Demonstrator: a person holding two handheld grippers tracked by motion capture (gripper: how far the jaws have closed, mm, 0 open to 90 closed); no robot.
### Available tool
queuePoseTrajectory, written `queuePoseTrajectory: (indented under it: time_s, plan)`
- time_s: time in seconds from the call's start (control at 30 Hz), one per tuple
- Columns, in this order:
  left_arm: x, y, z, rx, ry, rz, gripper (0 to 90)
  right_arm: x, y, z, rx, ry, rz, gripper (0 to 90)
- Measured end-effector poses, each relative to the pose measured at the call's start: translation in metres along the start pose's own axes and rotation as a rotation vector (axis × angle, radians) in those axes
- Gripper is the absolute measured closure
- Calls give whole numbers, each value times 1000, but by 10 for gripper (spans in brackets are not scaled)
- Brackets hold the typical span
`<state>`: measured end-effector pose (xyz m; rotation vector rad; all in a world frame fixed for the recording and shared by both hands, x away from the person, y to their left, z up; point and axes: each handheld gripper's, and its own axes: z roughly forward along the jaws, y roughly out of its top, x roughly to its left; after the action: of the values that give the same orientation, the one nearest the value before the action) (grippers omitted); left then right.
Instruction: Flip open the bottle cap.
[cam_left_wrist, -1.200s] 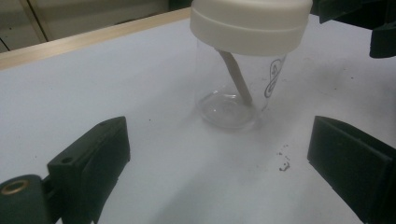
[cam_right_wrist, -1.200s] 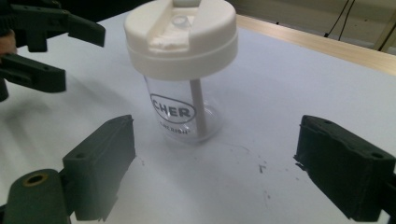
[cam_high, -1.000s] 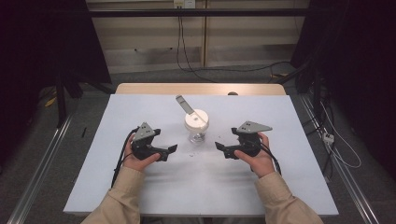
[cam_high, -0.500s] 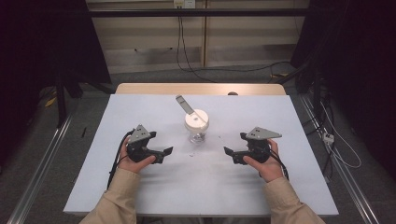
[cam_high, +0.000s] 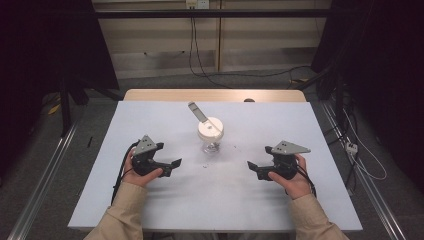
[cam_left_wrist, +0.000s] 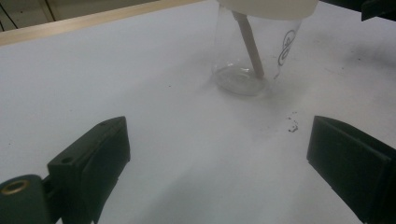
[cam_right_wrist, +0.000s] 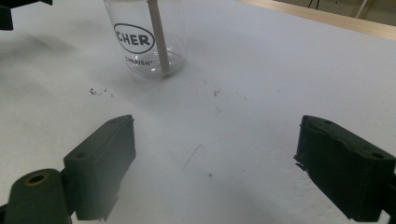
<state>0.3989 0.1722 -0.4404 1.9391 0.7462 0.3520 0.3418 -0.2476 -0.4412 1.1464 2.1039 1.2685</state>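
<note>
A clear plastic cup (cam_high: 210, 139) with a white lid (cam_high: 210, 128) stands upright at the middle of the white table (cam_high: 150, 120). A pale stick (cam_high: 197, 111) leans out of the lid toward the far left. My left gripper (cam_high: 173, 164) is held low to the left of the cup, jaws open and empty, pointing right. My right gripper (cam_high: 253, 167) mirrors it on the right, open and empty. In the left gripper view the cup (cam_left_wrist: 247, 56) and stick (cam_left_wrist: 250, 44) lie ahead of the left gripper (cam_left_wrist: 217, 154). In the right gripper view the printed cup (cam_right_wrist: 144, 46) stands beyond the right gripper (cam_right_wrist: 217, 144).
Small dark specks (cam_high: 205, 165) lie on the table just in front of the cup. A wooden strip (cam_high: 215, 95) edges the far side. Metal rails (cam_high: 40, 185) run along the floor on both sides, with cables (cam_high: 350, 145) at the right.
The right gripper has drawn back from the cup, to the right and toward the near edge. The left gripper has eased slightly left. Both stay open; the cup has not moved.
</note>
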Motion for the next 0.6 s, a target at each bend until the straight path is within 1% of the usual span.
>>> queuePoseTrajectory:
  time_s: [0.2,0.27,0.3,0.33,0.6]
  plan:
    - [1,-2,-4,4,6,1,56,-3,-6,-6,0,-17,2,112]
    - [1,-2,-5,4,6,-3,57,-4,-8,-7,0,-19,7,112]
    - [2,-3,-6,6,9,5,57,-5,-9,-8,0,-21,7,112]
    - [2,-4,-7,3,4,-4,57,-5,-10,-9,-1,-21,11,112]
    - [5,-10,-14,15,13,-2,57,-6,-15,-15,-2,-28,14,114]
